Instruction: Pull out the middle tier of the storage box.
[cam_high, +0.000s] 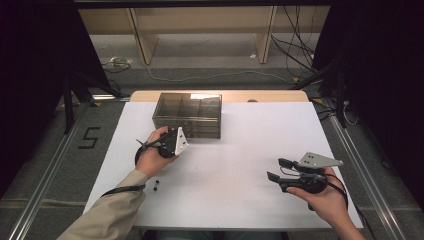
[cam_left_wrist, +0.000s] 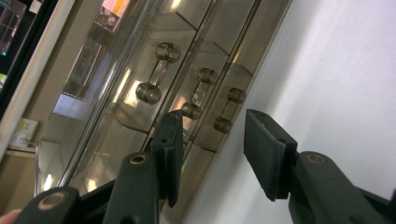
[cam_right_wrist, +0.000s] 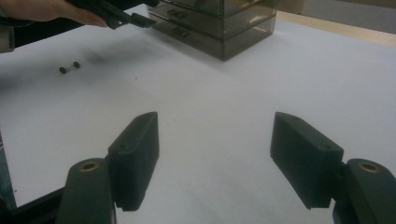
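Left gripper (cam_left_wrist: 212, 154) sits close against the smoked drawer box (cam_high: 187, 114) at upper centre of the high view. Its jaws are partly spread and grip nothing. The lowest drawer handle (cam_left_wrist: 229, 109) lies just ahead between them, long axis aslant. Right gripper (cam_high: 277, 169), spread and empty, rests well apart at lower right.

Beyond the left claw (cam_high: 181, 134), past the far edge of the white-topped desk (cam_high: 260, 145), a pale wooden shelf unit (cam_high: 202, 35) stands on grey carpet (cam_high: 200, 75). Loose cables (cam_high: 295, 55) trail across the floor. Black curtains (cam_high: 380, 75) close both sides, and a taped "5" (cam_high: 88, 137) marks the floor left of that claw.
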